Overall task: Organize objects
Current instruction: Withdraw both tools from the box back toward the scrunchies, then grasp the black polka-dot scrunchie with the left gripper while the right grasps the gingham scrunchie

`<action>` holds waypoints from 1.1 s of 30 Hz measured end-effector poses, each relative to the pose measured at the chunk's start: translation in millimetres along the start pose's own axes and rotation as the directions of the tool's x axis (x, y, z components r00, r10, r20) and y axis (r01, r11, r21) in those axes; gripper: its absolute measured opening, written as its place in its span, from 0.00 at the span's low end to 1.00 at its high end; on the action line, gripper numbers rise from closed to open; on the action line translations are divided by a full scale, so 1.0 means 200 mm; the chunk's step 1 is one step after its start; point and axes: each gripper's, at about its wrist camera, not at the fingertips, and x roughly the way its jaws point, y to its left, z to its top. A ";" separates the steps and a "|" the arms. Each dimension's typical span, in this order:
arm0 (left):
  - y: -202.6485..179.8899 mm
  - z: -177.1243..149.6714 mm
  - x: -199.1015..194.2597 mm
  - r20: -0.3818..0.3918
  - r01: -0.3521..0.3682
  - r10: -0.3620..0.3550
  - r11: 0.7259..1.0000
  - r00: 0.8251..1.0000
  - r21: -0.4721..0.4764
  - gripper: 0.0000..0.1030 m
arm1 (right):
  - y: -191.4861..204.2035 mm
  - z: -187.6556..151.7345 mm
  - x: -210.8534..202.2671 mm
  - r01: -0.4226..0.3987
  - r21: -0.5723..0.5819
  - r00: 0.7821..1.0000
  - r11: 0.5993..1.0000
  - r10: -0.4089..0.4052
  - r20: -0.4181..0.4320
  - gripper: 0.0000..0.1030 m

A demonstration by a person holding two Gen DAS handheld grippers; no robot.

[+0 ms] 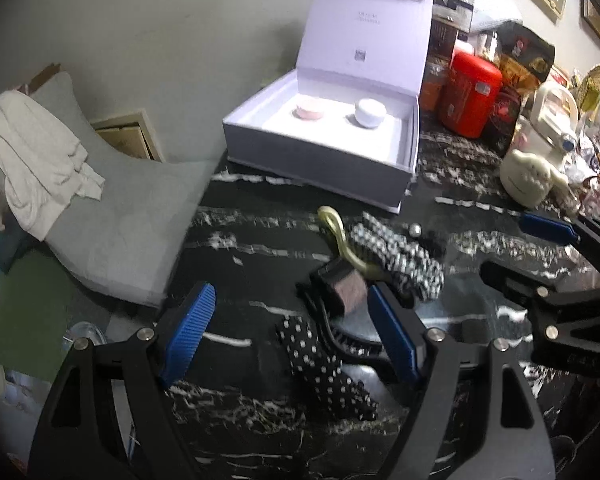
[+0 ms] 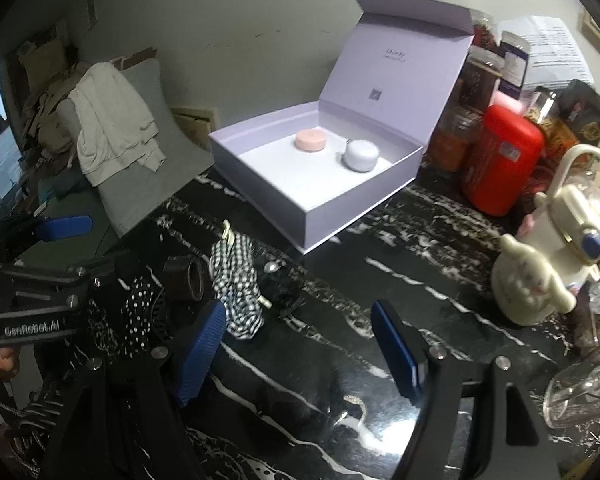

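**Open lavender box beyond both open grippers, accessories scattered on the marble**

The left gripper (image 1: pixel 290 334) is held with its blue-padded jaws spread wide and nothing gripped; a black ribbon with white polka dots (image 1: pixel 326 372) is seen lying between them on the black marble tabletop with white veins (image 1: pixel 260 236). Just past the jaw tips a small dark brown strap loop (image 1: pixel 346 286), a pale yellow-green plastic hook (image 1: pixel 334 226) and a black-and-white checked fabric bow (image 1: pixel 398 258) are found together. The right gripper (image 2: pixel 300 354) is likewise held open and empty over bare marble, the checked bow lying beyond its left jaw. Farther ahead of both, a lavender cardboard gift box (image 2: pixel 340 222) is set with its hinged lid raised; inside, a round pink case (image 2: pixel 310 140) and a round pale grey case (image 2: pixel 361 155) are placed side by side, apart.
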 end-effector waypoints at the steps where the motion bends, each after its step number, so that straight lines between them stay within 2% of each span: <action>1: 0.00 -0.01 0.01 -0.006 -0.009 0.009 1.000 1.000 -0.001 0.76 | 0.01 -0.01 0.02 -0.007 -0.003 1.000 1.000 0.007 -0.004 0.74; 3: 0.01 -0.05 0.03 -0.009 -0.033 0.033 0.999 0.999 -0.009 0.76 | 0.02 -0.02 0.04 -0.013 -0.009 1.000 1.000 0.013 -0.014 0.74; 6: 0.02 -0.11 0.06 -0.038 -0.030 0.030 0.999 0.999 -0.012 0.76 | 0.04 -0.05 0.09 -0.031 -0.026 0.999 0.999 0.030 -0.040 0.74; 11: 0.00 -0.20 0.07 -0.084 0.055 -0.057 0.998 0.995 -0.022 0.76 | 0.09 -0.10 0.14 -0.087 -0.070 0.994 0.994 0.082 -0.068 0.74; 17: -0.06 -0.27 0.10 -0.117 0.080 -0.078 0.997 0.990 0.018 0.76 | 0.12 -0.12 0.14 -0.108 -0.103 0.993 0.989 0.102 -0.064 0.74; 23: -0.03 -0.27 0.19 -0.156 0.108 -0.112 0.994 0.981 -0.036 0.76 | 0.10 -0.11 0.19 -0.135 -0.076 0.990 0.988 0.131 -0.055 0.74; 27: 0.00 -0.27 0.20 -0.162 0.093 -0.100 0.995 0.982 -0.046 0.76 | 0.10 -0.10 0.23 -0.168 -0.056 0.985 0.984 0.165 -0.049 0.66; 29: 0.02 -0.27 0.21 -0.162 0.105 -0.113 0.993 0.980 -0.056 0.76 | 0.11 -0.09 0.26 -0.160 -0.048 0.986 0.986 0.158 -0.052 0.63; 33: 0.06 -0.27 0.21 -0.157 0.088 -0.096 0.995 0.983 -0.057 0.76 | 0.13 -0.06 0.30 -0.142 -0.052 0.989 0.989 0.140 -0.044 0.61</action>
